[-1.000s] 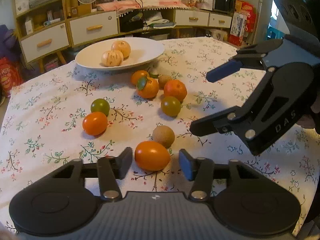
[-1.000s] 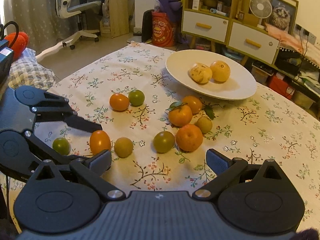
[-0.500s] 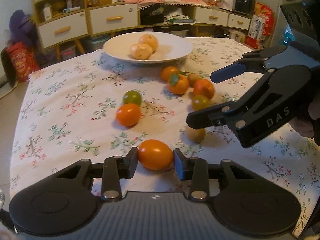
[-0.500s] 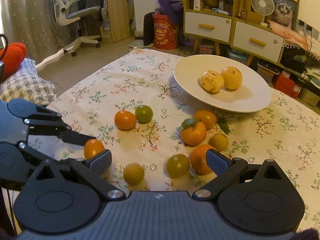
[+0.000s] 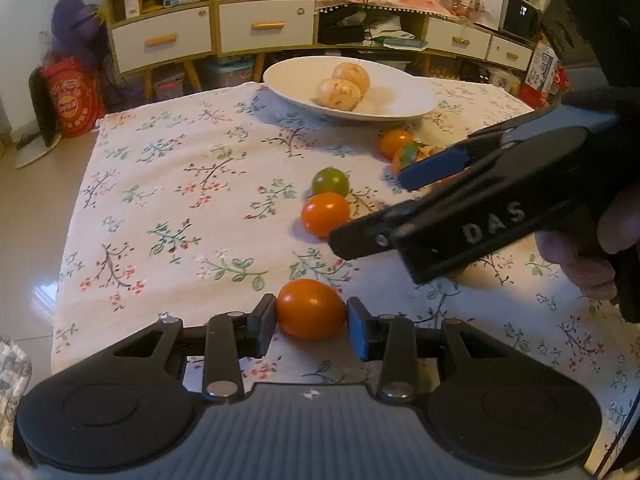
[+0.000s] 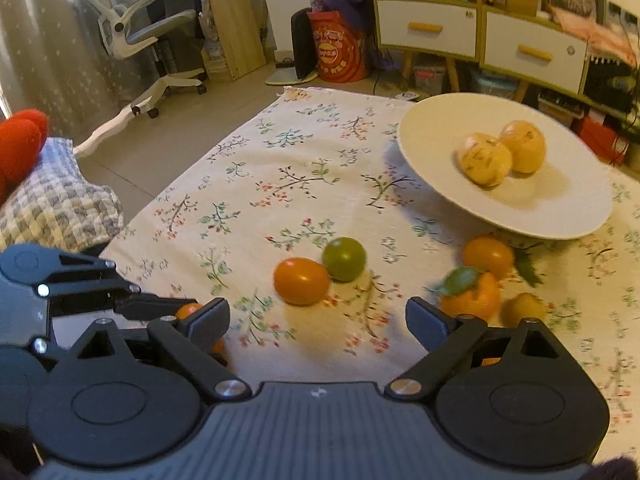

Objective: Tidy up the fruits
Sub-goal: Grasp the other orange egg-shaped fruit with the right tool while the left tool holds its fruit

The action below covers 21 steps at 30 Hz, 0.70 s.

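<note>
My left gripper [image 5: 311, 322] is shut on a smooth orange egg-shaped fruit [image 5: 311, 309], both pads pressing its sides just above the flowered tablecloth [image 5: 180, 200]. My right gripper [image 6: 318, 320] is open and its jaws are closing, with only cloth between them. Just ahead of it lie an orange fruit [image 6: 301, 286] and a green one [image 6: 344, 258]. In the left wrist view the right gripper [image 5: 384, 204] hangs over that same pair [image 5: 325, 214]. A white plate [image 6: 440, 184] at the far side holds two pale yellow fruits [image 6: 500, 152].
Two leafy mandarins [image 6: 468, 296] and a small brownish fruit [image 6: 522, 308] lie in front of the plate. The table's left edge [image 5: 76, 208] drops to the floor. Drawers [image 5: 264, 24], an office chair [image 6: 148, 40] and a checked cushion [image 6: 52, 208] stand around.
The left gripper's pads closed onto the orange egg-shaped fruit and it swung left with it. The right gripper moved left toward the orange and green pair, and its jaws narrowed slightly.
</note>
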Tool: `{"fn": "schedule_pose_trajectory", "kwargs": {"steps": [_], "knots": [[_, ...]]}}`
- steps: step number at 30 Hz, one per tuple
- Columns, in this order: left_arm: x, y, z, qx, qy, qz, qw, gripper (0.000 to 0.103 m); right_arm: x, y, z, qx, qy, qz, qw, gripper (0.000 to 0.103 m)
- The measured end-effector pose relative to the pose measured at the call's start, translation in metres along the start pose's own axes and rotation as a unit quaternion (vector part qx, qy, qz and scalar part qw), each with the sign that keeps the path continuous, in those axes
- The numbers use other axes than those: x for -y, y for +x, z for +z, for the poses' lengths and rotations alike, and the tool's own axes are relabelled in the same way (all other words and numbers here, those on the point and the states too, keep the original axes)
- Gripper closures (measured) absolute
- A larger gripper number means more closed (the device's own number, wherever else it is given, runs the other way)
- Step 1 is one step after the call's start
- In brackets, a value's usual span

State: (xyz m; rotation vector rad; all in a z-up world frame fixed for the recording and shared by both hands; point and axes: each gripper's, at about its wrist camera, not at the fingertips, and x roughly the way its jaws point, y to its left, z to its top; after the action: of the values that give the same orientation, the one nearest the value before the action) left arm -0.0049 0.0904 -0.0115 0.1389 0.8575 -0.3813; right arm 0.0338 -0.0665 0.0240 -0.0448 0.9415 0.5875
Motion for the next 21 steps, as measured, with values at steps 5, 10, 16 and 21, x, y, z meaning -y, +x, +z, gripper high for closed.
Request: {"fn": "schedule_pose_trajectory", "kwargs": {"steps": [5, 10, 16, 21], "knots": [[-0.002, -0.002, 0.0, -0.002, -0.001, -0.002, 1.0, 0.088, -0.002, 0.015, 0.006, -0.02, 0.029, 0.022, 0.999, 0.027], [0.0, -0.001, 0.001, -0.004, 0.004, -0.003, 1.0, 0.088, -0.003, 0.021, 0.007, -0.023, 0.041, 0.018, 0.999, 0.035], [0.002, 0.001, 0.002, -0.006, 0.004, 0.0, 1.0, 0.088, -0.001, 0.022, 0.009, -0.017, 0.045, 0.009, 0.999, 0.044], [0.002, 0.002, 0.003, -0.007, 0.004, 0.002, 1.0, 0.088, -0.002, 0.021, 0.01, -0.017, 0.042, 0.0, 0.999, 0.057]]}}
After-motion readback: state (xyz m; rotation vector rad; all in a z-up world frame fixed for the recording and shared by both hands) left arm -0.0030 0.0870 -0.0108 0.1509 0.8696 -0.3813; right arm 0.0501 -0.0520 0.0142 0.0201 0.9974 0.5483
